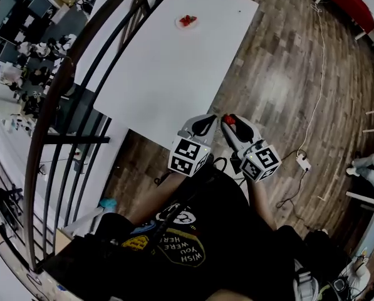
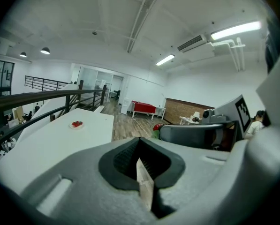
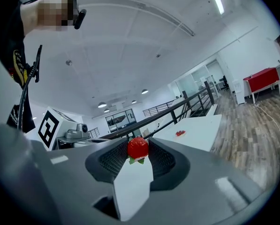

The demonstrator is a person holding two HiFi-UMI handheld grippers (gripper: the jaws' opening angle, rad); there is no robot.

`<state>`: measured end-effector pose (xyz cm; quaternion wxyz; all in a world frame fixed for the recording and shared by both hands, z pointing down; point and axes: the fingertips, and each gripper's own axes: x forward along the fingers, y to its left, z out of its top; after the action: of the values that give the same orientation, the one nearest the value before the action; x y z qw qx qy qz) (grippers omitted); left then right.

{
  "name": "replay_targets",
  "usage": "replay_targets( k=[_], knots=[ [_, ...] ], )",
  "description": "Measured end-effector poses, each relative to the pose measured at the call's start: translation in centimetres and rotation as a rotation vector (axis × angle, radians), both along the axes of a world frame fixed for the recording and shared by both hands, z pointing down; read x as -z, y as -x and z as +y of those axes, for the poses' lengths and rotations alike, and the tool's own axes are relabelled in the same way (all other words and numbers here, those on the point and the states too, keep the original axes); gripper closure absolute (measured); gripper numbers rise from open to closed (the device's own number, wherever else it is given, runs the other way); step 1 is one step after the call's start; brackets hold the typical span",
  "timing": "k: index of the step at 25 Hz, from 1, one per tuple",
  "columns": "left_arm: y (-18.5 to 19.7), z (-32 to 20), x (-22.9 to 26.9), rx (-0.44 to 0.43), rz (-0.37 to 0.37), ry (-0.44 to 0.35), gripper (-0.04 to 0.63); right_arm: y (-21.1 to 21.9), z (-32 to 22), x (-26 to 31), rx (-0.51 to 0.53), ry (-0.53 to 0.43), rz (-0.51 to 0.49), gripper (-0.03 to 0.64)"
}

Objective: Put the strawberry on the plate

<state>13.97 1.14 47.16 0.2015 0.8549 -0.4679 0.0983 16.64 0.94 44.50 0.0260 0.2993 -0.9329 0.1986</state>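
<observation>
In the right gripper view a red strawberry (image 3: 138, 148) with green leaves sits pinched at the tips of my right gripper (image 3: 138, 157), which is shut on it. The head view shows that gripper (image 1: 230, 121) and its strawberry (image 1: 228, 119) close to my body, off the near edge of the white table (image 1: 168, 80). My left gripper (image 1: 206, 125) is right beside it, shut, and the left gripper view shows nothing between its jaws (image 2: 140, 161). A small white plate (image 1: 187, 22) holding red strawberries stands near the table's far end, also seen as the plate (image 2: 77, 124) and the plate (image 3: 180, 133).
A dark curved railing (image 1: 61, 99) runs along the table's left side. Wooden floor (image 1: 280, 74) lies to the right, with a thin cable (image 1: 318, 93) across it. A red couch (image 2: 143, 108) stands far back. My black shirt (image 1: 193, 243) fills the lower part of the head view.
</observation>
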Motion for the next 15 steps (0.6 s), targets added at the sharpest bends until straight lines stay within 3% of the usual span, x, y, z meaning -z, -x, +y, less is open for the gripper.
replay_targets(
  k=[15],
  knots=[
    [5.1, -6.9, 0.4, 0.082, 0.033, -0.004, 0.595, 5.0, -7.0, 0.3, 0.068, -0.010, 0.020, 0.476]
  ],
)
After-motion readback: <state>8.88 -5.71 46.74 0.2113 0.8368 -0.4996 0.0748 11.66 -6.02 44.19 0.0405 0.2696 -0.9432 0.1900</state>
